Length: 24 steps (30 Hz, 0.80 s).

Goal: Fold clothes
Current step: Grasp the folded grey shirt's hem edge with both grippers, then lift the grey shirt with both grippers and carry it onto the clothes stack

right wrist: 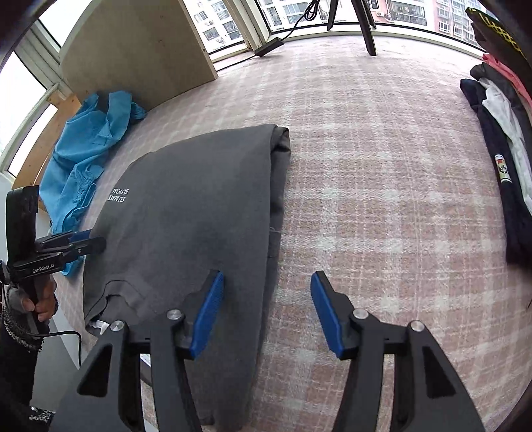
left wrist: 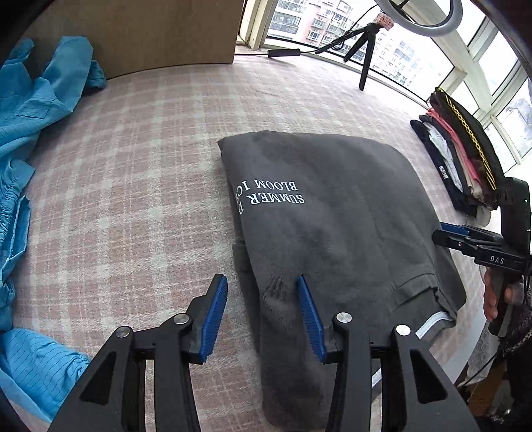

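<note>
1. Between my two grippers, on the checked cloth [left wrist: 133, 172], lies the grey shirt [left wrist: 326, 212], already folded into a thick oblong with white lettering facing up.
2. Its long axis runs away from me, from the collar end hanging near the table's front edge toward the windows; both folded long sides look fairly straight.
3. From the left gripper [left wrist: 262, 315] the shirt lies ahead and slightly right. One pad sits over the shirt's left long edge, the other over bare cloth, so the jaws straddle that edge.
4. That gripper is partly open and has hold of nothing; the pads do not press on the fabric.
5. From the right gripper [right wrist: 266, 312] the shirt lies ahead and to the left. Its left pad is over the right long edge, its right pad over bare cloth.
6. This one stands wider than the left and is likewise empty.
7. Both hands seem about equally near, one at each long side close to the near end. I judge the next move to be either a last fold along the long axis or lifting the bundle away, and either needs both edges taken together.
8. Well to the right stands a stack [left wrist: 462, 159] of folded clothes, the likely destination.
9. Far left, a crumpled blue garment [left wrist: 43, 99] waits, unfolded.
10. Beyond, a wooden board [left wrist: 139, 30] and a tripod [left wrist: 362, 50] stand before the windows.
</note>
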Each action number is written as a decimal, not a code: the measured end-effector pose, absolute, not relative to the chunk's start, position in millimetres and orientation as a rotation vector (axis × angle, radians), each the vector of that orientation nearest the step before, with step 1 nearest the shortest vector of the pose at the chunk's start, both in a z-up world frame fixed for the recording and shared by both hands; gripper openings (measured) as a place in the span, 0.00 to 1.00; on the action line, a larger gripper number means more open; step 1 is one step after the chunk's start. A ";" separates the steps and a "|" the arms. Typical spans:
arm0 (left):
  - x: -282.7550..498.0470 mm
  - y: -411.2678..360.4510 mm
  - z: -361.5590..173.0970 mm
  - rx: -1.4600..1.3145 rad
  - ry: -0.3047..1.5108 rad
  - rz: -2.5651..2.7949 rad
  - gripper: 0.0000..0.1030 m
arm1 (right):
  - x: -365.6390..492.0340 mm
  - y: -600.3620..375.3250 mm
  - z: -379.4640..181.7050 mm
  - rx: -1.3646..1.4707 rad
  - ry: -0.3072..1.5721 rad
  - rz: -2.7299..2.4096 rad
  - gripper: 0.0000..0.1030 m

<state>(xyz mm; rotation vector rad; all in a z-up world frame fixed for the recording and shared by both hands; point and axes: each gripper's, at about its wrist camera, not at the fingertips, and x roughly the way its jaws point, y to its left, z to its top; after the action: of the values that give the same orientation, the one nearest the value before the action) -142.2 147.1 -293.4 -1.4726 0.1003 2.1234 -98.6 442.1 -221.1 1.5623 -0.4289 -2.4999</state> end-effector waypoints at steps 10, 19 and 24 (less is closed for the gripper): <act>-131.3 189.1 -307.5 -1.513 0.177 2.103 0.46 | -97.1 416.8 -225.1 1.581 -0.208 -2.586 0.60; -125.3 213.4 -312.5 -1.510 0.194 2.100 0.36 | -102.4 399.3 -227.4 1.605 -0.128 -2.598 0.36; -121.8 232.9 -315.1 -1.482 0.169 2.085 0.29 | -104.6 395.2 -228.1 1.597 -0.133 -2.583 0.29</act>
<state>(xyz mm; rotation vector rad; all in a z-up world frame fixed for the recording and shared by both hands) -121.8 232.9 -315.1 -1.4822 0.1689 2.0850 -104.6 395.2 -228.1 1.5969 -0.1333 -2.5826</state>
